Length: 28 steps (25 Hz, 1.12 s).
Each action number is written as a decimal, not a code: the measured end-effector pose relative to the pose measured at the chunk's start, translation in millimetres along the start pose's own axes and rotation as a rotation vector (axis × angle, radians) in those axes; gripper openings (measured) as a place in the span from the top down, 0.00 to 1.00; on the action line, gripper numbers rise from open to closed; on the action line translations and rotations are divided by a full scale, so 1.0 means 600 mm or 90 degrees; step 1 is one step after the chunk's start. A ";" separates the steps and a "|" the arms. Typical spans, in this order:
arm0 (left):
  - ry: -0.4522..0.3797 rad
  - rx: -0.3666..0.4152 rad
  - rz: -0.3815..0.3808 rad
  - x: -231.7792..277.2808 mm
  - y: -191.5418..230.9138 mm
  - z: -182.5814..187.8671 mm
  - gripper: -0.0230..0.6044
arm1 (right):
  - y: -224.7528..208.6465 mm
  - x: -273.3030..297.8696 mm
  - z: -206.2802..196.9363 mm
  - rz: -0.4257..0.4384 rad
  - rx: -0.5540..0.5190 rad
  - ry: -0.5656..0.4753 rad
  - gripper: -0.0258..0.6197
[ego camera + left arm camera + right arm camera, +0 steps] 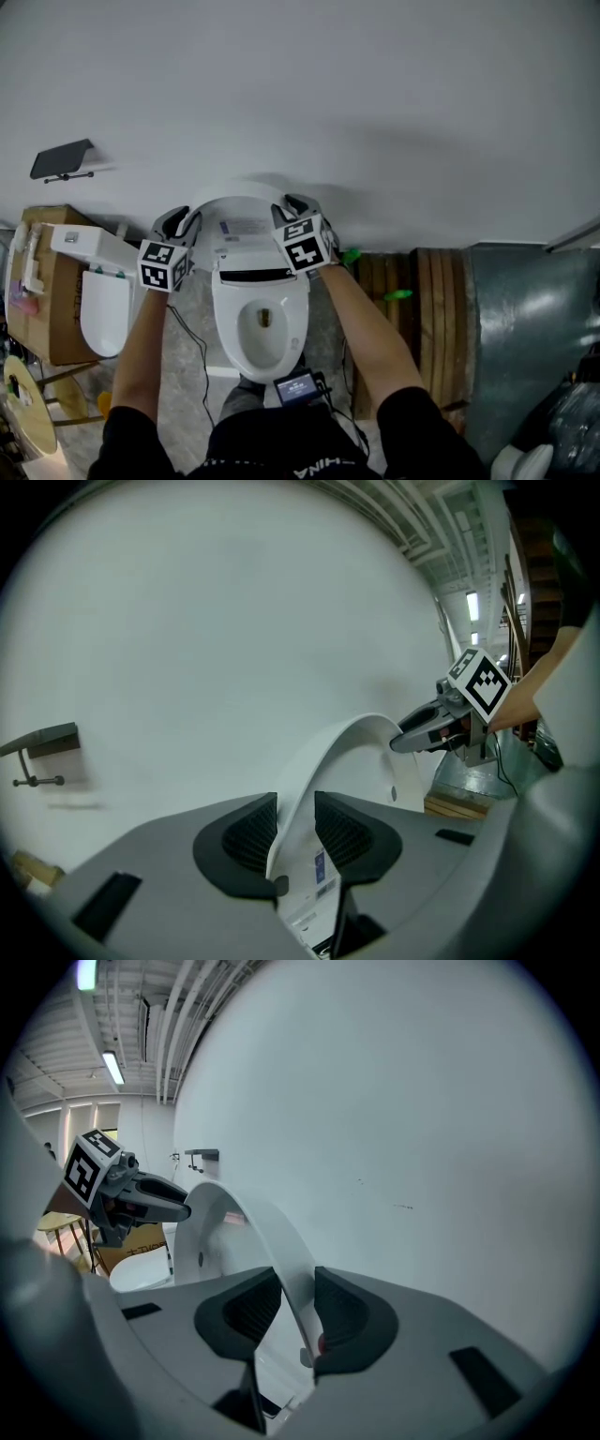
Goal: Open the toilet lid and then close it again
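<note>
The white toilet [261, 323] stands against the wall with its lid [242, 211] raised nearly upright and the bowl showing. My left gripper [183, 223] holds the lid's left edge and my right gripper [298, 208] holds its right edge. In the left gripper view the lid [352, 761] rises from between the jaws of the left gripper [295, 832], whose dark pads sit against its rim; the right gripper [422, 735] shows at the far side. In the right gripper view the lid [248, 1227] likewise runs between the right gripper [298, 1312] pads, with the left gripper [164, 1199] opposite.
The white wall [300, 94] is close behind the lid. A second toilet [103, 309] and a cardboard box [52, 281] stand at the left, with a black wall bracket [61, 159] above. Wooden planks [412, 309] and a metal sheet [525, 319] lean at the right.
</note>
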<state>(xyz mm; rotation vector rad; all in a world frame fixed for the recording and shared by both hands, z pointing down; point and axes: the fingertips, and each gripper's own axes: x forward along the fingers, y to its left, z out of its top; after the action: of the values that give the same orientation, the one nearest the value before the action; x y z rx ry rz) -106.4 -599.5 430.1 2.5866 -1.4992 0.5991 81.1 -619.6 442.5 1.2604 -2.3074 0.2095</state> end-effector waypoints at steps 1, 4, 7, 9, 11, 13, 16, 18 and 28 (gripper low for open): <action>-0.009 -0.003 -0.003 -0.011 -0.008 0.002 0.78 | 0.005 -0.007 -0.003 0.006 -0.002 -0.002 0.79; -0.042 -0.014 -0.011 -0.046 -0.032 0.009 0.75 | 0.020 -0.025 -0.018 0.021 -0.010 -0.014 0.78; -0.079 -0.040 -0.017 -0.080 -0.046 0.023 0.67 | 0.036 -0.047 -0.028 0.032 -0.017 -0.018 0.77; -0.107 -0.069 -0.022 -0.104 -0.052 0.031 0.64 | 0.050 -0.068 -0.036 0.037 -0.026 -0.018 0.77; -0.126 -0.111 -0.028 -0.126 -0.054 0.033 0.63 | 0.067 -0.088 -0.048 0.041 -0.037 -0.017 0.76; -0.123 -0.133 -0.042 -0.137 -0.058 0.027 0.63 | 0.086 -0.105 -0.063 0.045 -0.042 -0.015 0.76; -0.104 -0.139 -0.081 -0.148 -0.076 0.013 0.63 | 0.110 -0.131 -0.085 0.044 -0.050 -0.009 0.75; -0.101 -0.154 -0.105 -0.164 -0.093 0.000 0.63 | 0.128 -0.151 -0.101 0.040 -0.058 -0.003 0.74; -0.056 -0.225 -0.209 -0.253 -0.178 -0.087 0.63 | 0.198 -0.231 -0.188 -0.006 -0.083 0.036 0.74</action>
<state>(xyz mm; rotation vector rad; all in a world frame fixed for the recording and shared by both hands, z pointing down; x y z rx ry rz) -97.5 -406.7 433.0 2.5169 -1.0474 0.1684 84.9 -409.1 483.6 1.1849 -2.2291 0.0877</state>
